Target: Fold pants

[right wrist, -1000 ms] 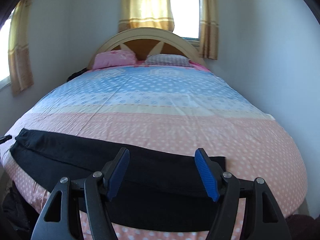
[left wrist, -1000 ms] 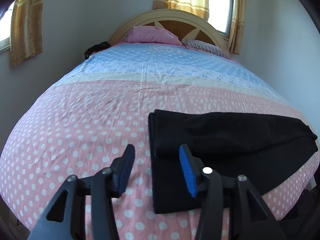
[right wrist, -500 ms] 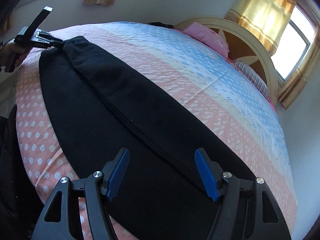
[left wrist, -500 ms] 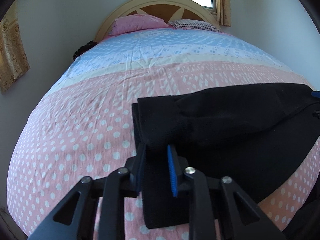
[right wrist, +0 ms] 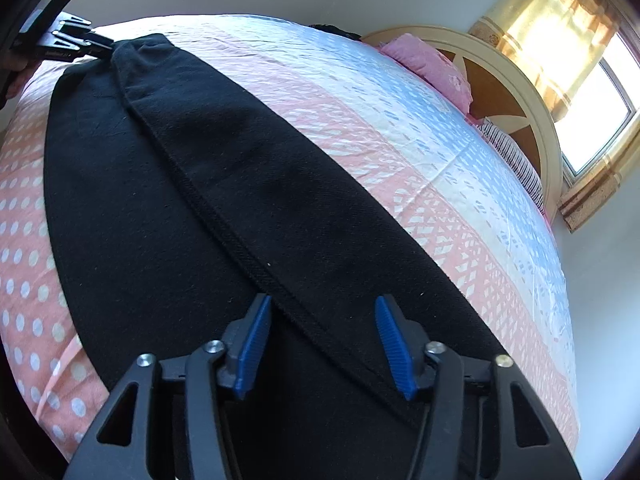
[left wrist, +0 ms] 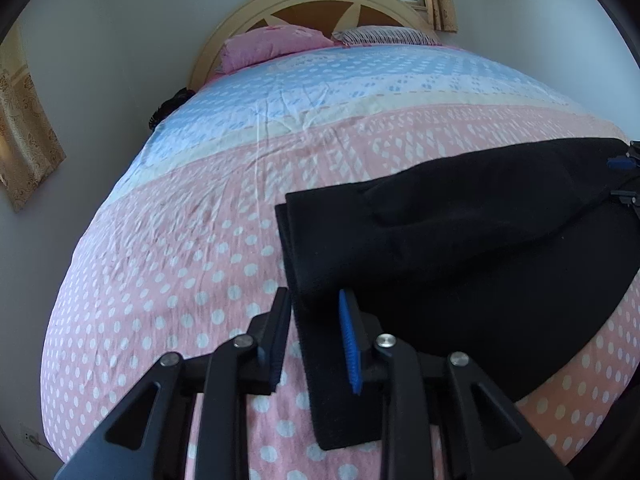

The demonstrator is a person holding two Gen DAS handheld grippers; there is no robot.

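Observation:
Black pants (left wrist: 460, 248) lie folded lengthwise along the near edge of the bed, one leg stacked on the other. My left gripper (left wrist: 314, 334) is shut on the hem end of the pants; the cloth edge sits between its pads. In the right wrist view the pants (right wrist: 192, 184) stretch away toward the left gripper (right wrist: 70, 42) at the far end. My right gripper (right wrist: 324, 340) is open, its blue pads straddling the seam edge at the waist end, low over the cloth.
The bed has a pink polka-dot and blue sheet (left wrist: 192, 248). A pink pillow (left wrist: 276, 44) and a striped pillow (left wrist: 384, 36) lie by the cream headboard (left wrist: 320, 2). White walls close in on both sides, with curtained windows (right wrist: 568, 52).
My left gripper came down onto the pants' hem end and closed on it. My right gripper swung round to the waist end, dropped low over the cloth and narrowed a little, still open.

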